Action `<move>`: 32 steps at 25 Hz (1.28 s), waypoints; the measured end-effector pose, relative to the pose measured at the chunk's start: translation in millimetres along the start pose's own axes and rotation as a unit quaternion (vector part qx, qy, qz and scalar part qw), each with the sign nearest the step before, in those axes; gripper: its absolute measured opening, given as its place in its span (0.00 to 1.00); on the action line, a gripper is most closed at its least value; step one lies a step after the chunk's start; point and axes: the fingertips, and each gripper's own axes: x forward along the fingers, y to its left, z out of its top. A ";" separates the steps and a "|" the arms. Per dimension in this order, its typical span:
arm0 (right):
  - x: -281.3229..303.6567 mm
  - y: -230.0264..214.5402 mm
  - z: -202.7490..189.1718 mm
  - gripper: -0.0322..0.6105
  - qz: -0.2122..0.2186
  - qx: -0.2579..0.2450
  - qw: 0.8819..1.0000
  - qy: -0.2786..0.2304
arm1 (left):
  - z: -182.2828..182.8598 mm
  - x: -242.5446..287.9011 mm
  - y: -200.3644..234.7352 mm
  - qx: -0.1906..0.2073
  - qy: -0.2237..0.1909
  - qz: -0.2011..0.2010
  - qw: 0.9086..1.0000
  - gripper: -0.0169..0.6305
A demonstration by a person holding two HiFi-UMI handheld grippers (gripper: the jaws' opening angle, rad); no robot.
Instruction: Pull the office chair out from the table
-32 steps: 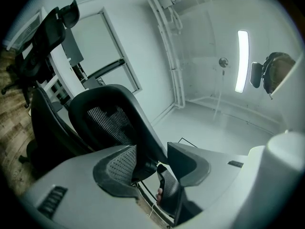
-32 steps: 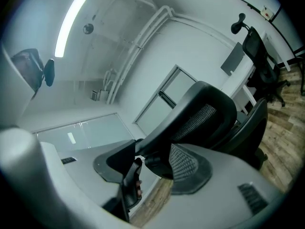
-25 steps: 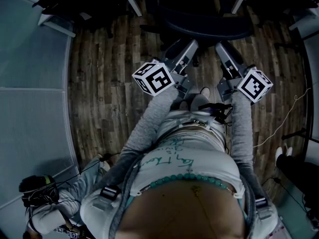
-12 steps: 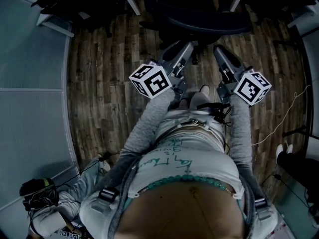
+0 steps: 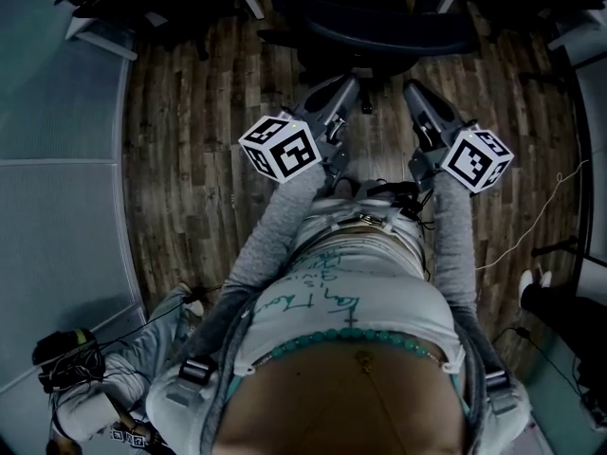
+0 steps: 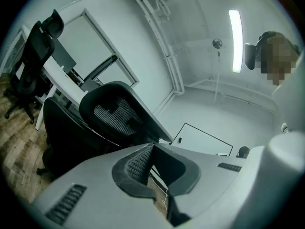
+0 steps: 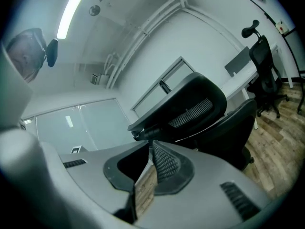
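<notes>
Left tool [image 5: 353,81] and right tool [image 5: 411,89] have just closed, empty (tips near the office chair [image 5: 379,28])

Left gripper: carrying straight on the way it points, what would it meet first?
Most likely the back of the black office chair, which stands in front of the shut left gripper; the gap between them is hard to judge.
</notes>
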 end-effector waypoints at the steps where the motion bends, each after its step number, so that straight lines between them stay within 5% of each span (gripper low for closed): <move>1: 0.7 -1.0 1.0 0.11 0.004 0.007 1.000 -0.002 | -1.4 1.1 -0.1 0.001 0.002 0.004 1.000 0.05; 13: -9.2 -25.4 5.9 0.11 0.009 -0.035 0.998 0.055 | -29.9 28.9 -11.6 0.001 0.012 0.049 0.999 0.04; 24: -4.8 -29.8 5.8 0.10 -0.004 -0.165 0.982 0.086 | -32.3 45.5 -17.5 0.052 0.020 0.079 0.995 0.04; 32: -13.2 -32.0 8.2 0.10 -0.002 -0.183 0.979 0.089 | -38.7 57.6 -31.6 0.078 0.025 0.080 0.993 0.04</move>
